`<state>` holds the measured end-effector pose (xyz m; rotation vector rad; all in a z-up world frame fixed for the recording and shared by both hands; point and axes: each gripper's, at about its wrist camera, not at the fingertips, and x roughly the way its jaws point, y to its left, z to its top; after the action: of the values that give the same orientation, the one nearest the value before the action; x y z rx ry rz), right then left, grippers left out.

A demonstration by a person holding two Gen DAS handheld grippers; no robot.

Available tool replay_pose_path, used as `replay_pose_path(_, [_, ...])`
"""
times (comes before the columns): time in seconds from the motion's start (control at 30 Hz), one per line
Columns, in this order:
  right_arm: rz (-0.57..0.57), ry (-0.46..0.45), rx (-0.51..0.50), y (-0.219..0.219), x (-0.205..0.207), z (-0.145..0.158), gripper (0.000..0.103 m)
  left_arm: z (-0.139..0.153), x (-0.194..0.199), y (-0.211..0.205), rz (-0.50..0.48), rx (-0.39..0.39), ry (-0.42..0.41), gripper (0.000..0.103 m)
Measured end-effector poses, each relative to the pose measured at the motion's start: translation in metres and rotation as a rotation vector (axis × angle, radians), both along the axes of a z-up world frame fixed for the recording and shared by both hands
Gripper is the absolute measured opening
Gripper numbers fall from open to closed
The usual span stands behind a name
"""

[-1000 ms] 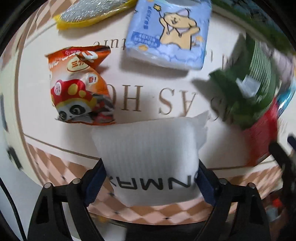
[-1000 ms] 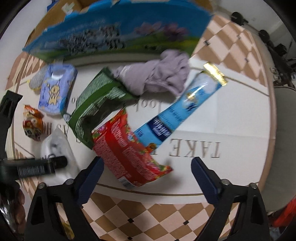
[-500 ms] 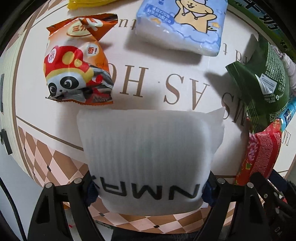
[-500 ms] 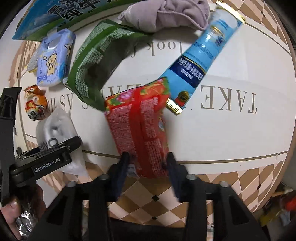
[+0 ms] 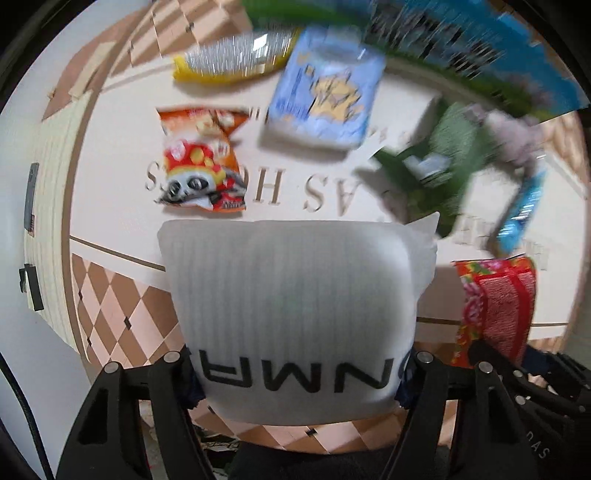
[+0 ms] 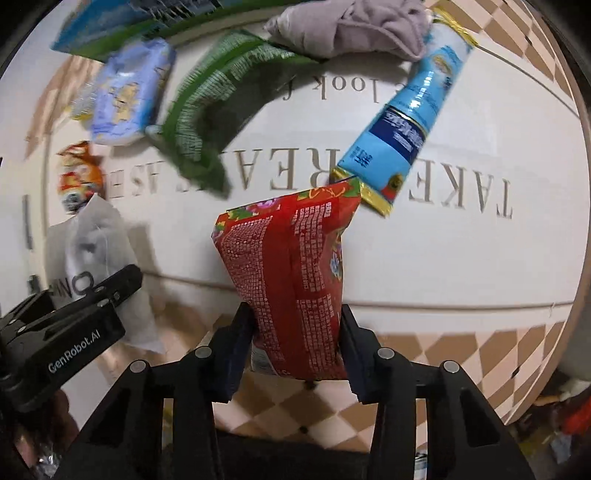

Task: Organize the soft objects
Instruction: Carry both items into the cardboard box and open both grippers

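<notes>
My left gripper [image 5: 295, 373] is shut on a white foam pouch [image 5: 295, 302] with black letters, held above the round table's near edge. The pouch also shows in the right wrist view [image 6: 99, 254]. My right gripper [image 6: 295, 343] is shut on a red snack bag [image 6: 291, 269], lifted off the table; the bag shows at the right of the left wrist view [image 5: 495, 306]. On the table lie an orange panda snack bag [image 5: 201, 162], a blue tissue pack [image 5: 325, 99], a green bag [image 6: 210, 110], a blue tube-shaped packet [image 6: 402, 125] and a grey cloth [image 6: 354, 26].
A yellow sponge [image 5: 236, 55] lies at the table's far side, with a large blue-green package [image 5: 472, 48] behind it. The round table [image 6: 461, 266] has a cream printed middle and a checkered rim. The left gripper body [image 6: 62, 328] sits low left in the right wrist view.
My right gripper closed on the red snack bag and lifted it off the table. My left gripper raised the white pouch and pulled back; the views are blurred by motion.
</notes>
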<state>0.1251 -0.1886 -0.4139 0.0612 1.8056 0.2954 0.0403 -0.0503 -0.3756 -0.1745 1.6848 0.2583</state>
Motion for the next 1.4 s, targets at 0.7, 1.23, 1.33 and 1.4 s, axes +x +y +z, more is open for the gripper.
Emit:
replay_pose_path(0.7, [-0.186, -0.251, 0.187, 0.021, 0.287, 0.125, 0.047, 0.08, 0.375, 0.067, -0.179, -0.179, -0.094, 0.071])
replay_pose_path(1.23, [-0.103, -0.144, 0.071, 0.077, 0.386, 0.004, 0.047, -0.016, 0.449, 0.047, -0.262, -0.232, 0.101, 0.074])
replay_pose_path(1.33, [-0.081, -0.141, 0.044, 0.085, 0.38, 0.007, 0.049, -0.017, 0.447, 0.049, -0.238, -0.256, 0.123, 0.074])
replay_pose_path(1.4, [-0.073, -0.139, 0.049, 0.091, 0.381, 0.008, 0.062, -0.012, 0.447, 0.051, -0.236, -0.27, 0.118, 0.078])
